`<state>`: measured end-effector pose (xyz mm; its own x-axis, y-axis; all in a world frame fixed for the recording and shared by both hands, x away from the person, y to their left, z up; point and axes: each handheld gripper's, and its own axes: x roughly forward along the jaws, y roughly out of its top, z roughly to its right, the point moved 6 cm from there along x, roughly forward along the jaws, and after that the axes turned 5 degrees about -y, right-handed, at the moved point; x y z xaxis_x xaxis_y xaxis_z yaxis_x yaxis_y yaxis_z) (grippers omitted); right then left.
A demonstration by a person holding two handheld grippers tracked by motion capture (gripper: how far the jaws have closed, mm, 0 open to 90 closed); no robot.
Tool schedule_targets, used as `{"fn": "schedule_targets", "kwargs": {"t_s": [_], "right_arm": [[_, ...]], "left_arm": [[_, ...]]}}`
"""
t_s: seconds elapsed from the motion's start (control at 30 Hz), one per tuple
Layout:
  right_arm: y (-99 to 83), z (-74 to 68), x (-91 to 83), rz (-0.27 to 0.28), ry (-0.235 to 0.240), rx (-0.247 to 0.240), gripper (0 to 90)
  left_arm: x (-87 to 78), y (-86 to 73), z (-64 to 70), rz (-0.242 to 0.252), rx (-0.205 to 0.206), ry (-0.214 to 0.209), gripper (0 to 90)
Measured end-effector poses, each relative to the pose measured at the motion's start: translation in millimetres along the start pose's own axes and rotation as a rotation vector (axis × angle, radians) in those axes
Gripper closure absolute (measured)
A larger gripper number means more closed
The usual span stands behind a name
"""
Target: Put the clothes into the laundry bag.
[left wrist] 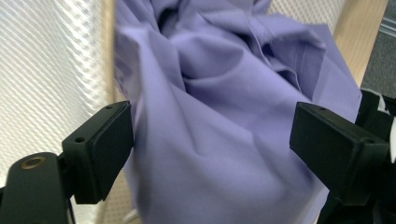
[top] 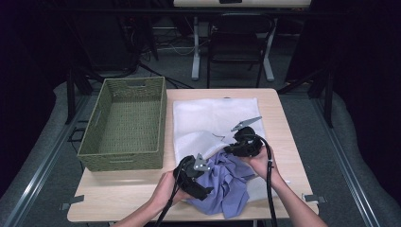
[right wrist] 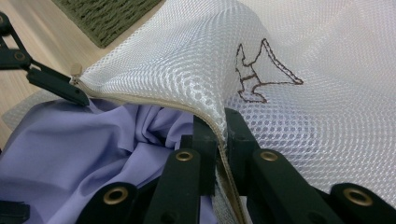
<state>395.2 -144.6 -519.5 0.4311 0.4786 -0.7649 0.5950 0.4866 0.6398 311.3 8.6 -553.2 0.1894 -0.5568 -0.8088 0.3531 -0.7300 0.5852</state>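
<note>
Table [top: 283, 124] under mesh bag [top: 213, 116]

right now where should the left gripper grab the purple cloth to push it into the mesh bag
Probably the raised bunched fold of the purple cloth between the open left gripper, approached from the person's side, pushing toward the mesh bag rim the right gripper holds lifted.

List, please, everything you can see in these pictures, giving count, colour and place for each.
mesh laundry bag: one, white, flat on the table right of the basket, its edge lifted
garment: one, lilac, crumpled at the bag's near edge
basket: one, green woven, table's left side
table: one, light wood
chair: one, dark, beyond the table
left gripper: black, open around the garment
right gripper: black, shut on the bag's edge
</note>
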Motion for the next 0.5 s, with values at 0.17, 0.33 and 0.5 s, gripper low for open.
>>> {"fn": "schedule_targets", "kwargs": {"t_s": [0.17,0.33,0.5], "right_arm": [[-2.2,-0.7,2.1,-0.009,0.003,-0.006,85.6],[-3.6,-2.0,4.4,-0.017,0.01,-0.004,85.6],[-5.5,-4.1,7.1,-0.031,0.01,-0.011,85.6]], "left_arm": [[18.2,-10.1,0.7,-0.061,-0.006,-0.028,16.0],[33.0,-11.6,3.1,-0.113,0.019,-0.023,22.8],[51.4,-15.2,5.4,-0.153,0.032,-0.016,42.8]]}}
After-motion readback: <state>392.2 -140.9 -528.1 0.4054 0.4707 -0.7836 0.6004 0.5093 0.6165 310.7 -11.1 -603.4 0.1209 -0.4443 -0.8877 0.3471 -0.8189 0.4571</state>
